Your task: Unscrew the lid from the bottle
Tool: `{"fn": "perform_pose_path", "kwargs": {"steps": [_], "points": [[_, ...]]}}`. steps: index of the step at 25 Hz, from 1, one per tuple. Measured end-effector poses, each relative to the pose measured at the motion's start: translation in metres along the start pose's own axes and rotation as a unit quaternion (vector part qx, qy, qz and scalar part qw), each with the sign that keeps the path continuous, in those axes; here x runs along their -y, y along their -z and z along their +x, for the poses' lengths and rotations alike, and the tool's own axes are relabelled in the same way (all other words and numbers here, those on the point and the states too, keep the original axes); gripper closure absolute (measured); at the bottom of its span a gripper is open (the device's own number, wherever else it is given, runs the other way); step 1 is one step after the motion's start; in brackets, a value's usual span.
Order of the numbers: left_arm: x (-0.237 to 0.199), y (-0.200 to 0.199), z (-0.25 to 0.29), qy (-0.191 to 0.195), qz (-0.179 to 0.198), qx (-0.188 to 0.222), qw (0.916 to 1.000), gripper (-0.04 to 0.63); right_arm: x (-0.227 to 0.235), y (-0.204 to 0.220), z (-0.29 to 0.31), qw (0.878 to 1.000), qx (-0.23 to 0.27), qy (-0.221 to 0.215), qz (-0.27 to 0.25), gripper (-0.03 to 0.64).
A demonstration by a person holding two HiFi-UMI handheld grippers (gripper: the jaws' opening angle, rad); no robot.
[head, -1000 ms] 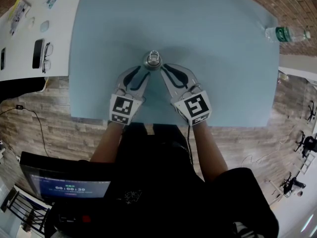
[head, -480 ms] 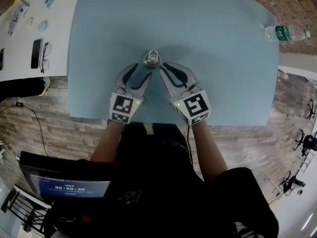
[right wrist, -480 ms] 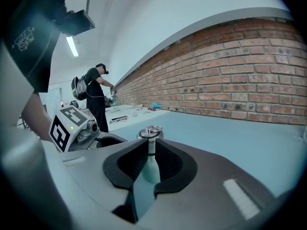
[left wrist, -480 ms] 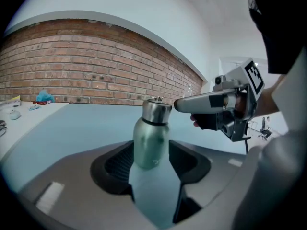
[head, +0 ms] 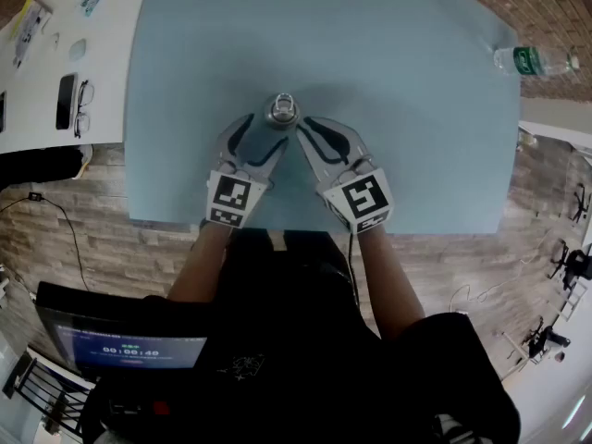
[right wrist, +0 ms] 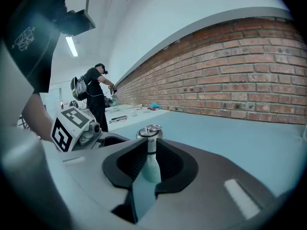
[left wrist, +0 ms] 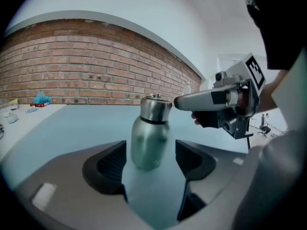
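Observation:
A small steel bottle [head: 282,111] with a silver lid [left wrist: 154,107] stands upright on the light blue table [head: 398,109]. My left gripper [head: 263,129] is open around the bottle's body [left wrist: 149,140], and its jaws have just been opening. Bare gaps show on both sides between the pads and the body. My right gripper [head: 308,126] points at the lid from the right, with its tips [left wrist: 178,102] right beside the lid's side. Its jaws [right wrist: 149,150] stand a narrow slit apart and have just been opening slightly. Through that slit the lid and neck show beyond the pads, not between them.
A clear plastic water bottle [head: 532,63] lies at the table's far right corner. A white table on the left holds a phone [head: 65,100] and glasses [head: 85,93]. A screen [head: 120,345] sits low left. A person [right wrist: 98,92] stands far off, and a brick wall lies beyond.
My left gripper's jaws have spread apart and let go of the bottle's body. Both hands and the bottle have stayed in place.

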State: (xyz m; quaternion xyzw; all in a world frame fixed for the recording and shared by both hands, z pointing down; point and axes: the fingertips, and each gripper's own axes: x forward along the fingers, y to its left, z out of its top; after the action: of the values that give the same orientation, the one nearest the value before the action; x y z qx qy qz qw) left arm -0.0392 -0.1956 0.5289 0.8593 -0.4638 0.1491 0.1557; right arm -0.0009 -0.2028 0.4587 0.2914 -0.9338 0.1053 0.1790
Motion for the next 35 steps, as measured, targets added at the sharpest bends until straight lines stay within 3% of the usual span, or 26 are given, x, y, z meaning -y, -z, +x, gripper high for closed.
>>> {"fn": "perform_pose_path", "kwargs": {"steps": [11, 35], "points": [[0.003, 0.001, 0.007, 0.006, 0.008, -0.002, 0.9999, 0.247, 0.001, 0.005, -0.001, 1.000, -0.006, 0.003, 0.003, 0.558], [0.003, 0.004, 0.015, 0.006, 0.010, -0.003, 0.9999, 0.238, 0.002, 0.005, -0.001, 1.000, -0.006, 0.004, 0.003, 0.558]]}}
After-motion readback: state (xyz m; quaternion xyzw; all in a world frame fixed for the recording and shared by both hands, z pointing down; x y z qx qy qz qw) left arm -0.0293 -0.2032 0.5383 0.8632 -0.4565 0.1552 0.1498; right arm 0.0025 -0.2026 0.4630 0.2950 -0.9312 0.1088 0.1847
